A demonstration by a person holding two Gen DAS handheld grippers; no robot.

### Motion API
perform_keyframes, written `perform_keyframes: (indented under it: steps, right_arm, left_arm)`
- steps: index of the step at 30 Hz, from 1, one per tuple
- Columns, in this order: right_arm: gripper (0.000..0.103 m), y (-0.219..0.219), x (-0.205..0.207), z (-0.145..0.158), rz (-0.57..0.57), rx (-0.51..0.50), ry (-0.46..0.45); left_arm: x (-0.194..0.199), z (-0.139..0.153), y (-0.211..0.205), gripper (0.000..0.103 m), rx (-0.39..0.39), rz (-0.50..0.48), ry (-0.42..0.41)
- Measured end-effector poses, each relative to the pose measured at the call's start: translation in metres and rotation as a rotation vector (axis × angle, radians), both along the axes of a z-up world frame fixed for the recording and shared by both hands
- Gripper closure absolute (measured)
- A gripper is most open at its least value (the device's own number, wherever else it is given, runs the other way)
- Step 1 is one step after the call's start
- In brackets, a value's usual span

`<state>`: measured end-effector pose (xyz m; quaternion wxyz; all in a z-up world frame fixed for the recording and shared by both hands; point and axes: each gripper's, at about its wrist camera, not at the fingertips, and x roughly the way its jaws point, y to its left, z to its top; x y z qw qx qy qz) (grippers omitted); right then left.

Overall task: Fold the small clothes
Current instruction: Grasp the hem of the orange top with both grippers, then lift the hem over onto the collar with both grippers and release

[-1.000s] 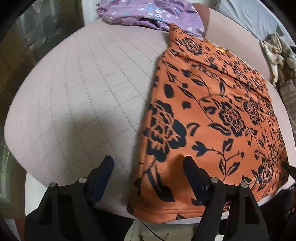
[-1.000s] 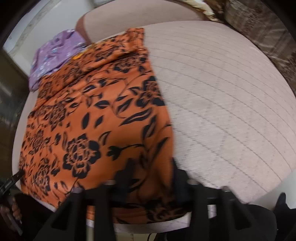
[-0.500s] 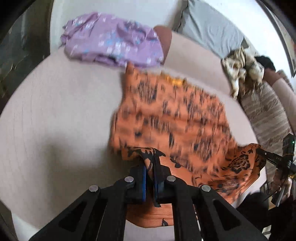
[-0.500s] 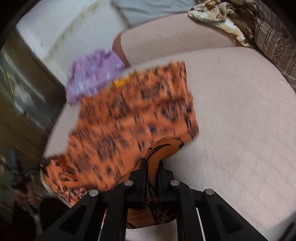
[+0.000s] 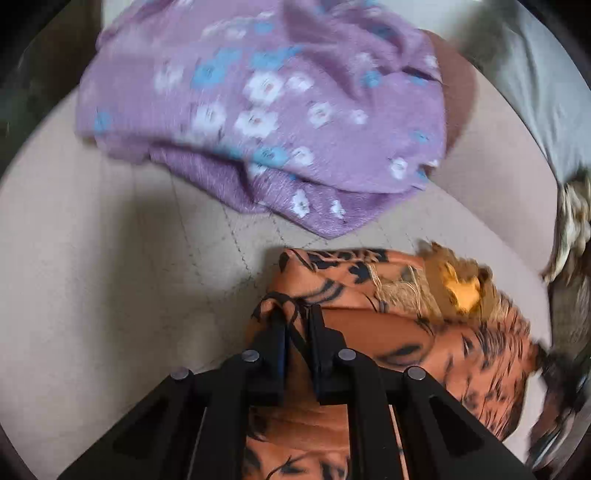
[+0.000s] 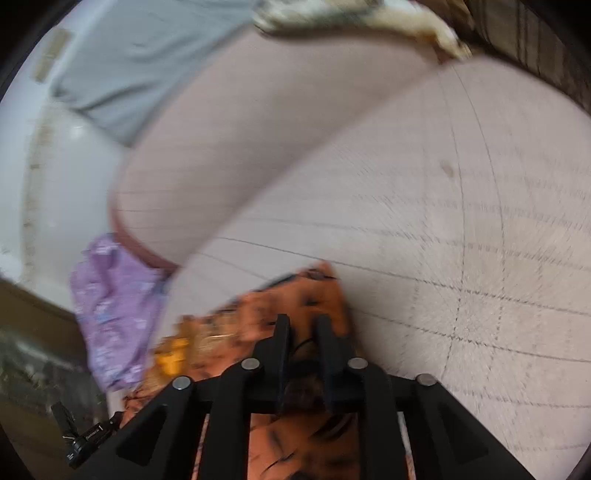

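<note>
An orange garment with a black flower print (image 5: 388,325) lies on the quilted beige cushion (image 5: 110,258), its near edge folded over toward the far edge. My left gripper (image 5: 297,314) is shut on the garment's near-left corner and holds it over the far hem. My right gripper (image 6: 303,325) is shut on the other near corner of the orange garment (image 6: 288,299), at its far right edge. Both views are motion-blurred.
A purple flowered garment (image 5: 266,110) lies bunched just beyond the orange one; it also shows in the right wrist view (image 6: 110,310). A grey cloth (image 6: 147,55) and a cream patterned cloth (image 6: 351,14) lie on the backrest (image 6: 240,147).
Both grippers closed on the garment's near corners, lifted them and carried them forward to the far edge, folding the garment in half.
</note>
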<state>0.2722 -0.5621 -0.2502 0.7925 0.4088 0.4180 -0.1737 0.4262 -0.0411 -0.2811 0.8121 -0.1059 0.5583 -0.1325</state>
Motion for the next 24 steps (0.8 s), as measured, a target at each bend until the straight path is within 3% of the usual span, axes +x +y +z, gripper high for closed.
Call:
perform_keyframes:
  steps: [2, 5, 6, 7, 8, 11, 14, 15, 17, 20, 24]
  right_arm:
    - [0.078, -0.004, -0.011, -0.005, -0.036, 0.003, -0.055]
    - [0.069, 0.000, -0.032, 0.018, -0.043, -0.133, -0.124]
    - [0.068, 0.007, -0.041, 0.030, -0.028, -0.192, -0.149]
    - [0.068, 0.016, -0.048, 0.040, -0.004, -0.230, -0.168]
    - [0.068, 0.029, -0.052, 0.049, 0.041, -0.255, -0.178]
    - [0.068, 0.080, -0.043, 0.051, 0.249, -0.288, -0.110]
    - [0.068, 0.135, -0.026, 0.030, 0.405, -0.279, -0.034]
    - [0.069, 0.149, -0.022, 0.021, 0.440, -0.280, -0.005]
    - [0.071, 0.179, 0.002, -0.004, 0.508, -0.314, 0.096]
    - [0.071, 0.196, 0.047, -0.012, 0.513, -0.428, 0.112]
    - [0.070, 0.167, 0.121, -0.013, 0.388, -0.395, 0.107]
  left_arm:
    - [-0.008, 0.008, 0.013, 0.092, -0.097, 0.032, -0.053]
    - [-0.037, 0.039, 0.041, 0.089, -0.212, 0.051, -0.217]
    - [-0.053, 0.055, 0.052, 0.069, -0.193, 0.113, -0.302]
    - [-0.067, 0.064, 0.060, 0.039, -0.165, 0.159, -0.355]
    - [-0.083, 0.071, 0.066, 0.029, -0.136, 0.201, -0.400]
    - [-0.130, 0.079, 0.064, 0.025, -0.092, 0.194, -0.469]
    - [-0.159, 0.060, 0.040, 0.025, 0.012, 0.096, -0.448]
    - [-0.164, 0.045, 0.030, 0.025, 0.073, 0.060, -0.417]
    - [-0.164, 0.021, 0.021, 0.025, 0.109, 0.020, -0.351]
    - [-0.147, -0.007, 0.014, 0.025, 0.161, -0.007, -0.198]
    - [-0.124, -0.015, 0.023, 0.025, 0.134, 0.032, -0.165]
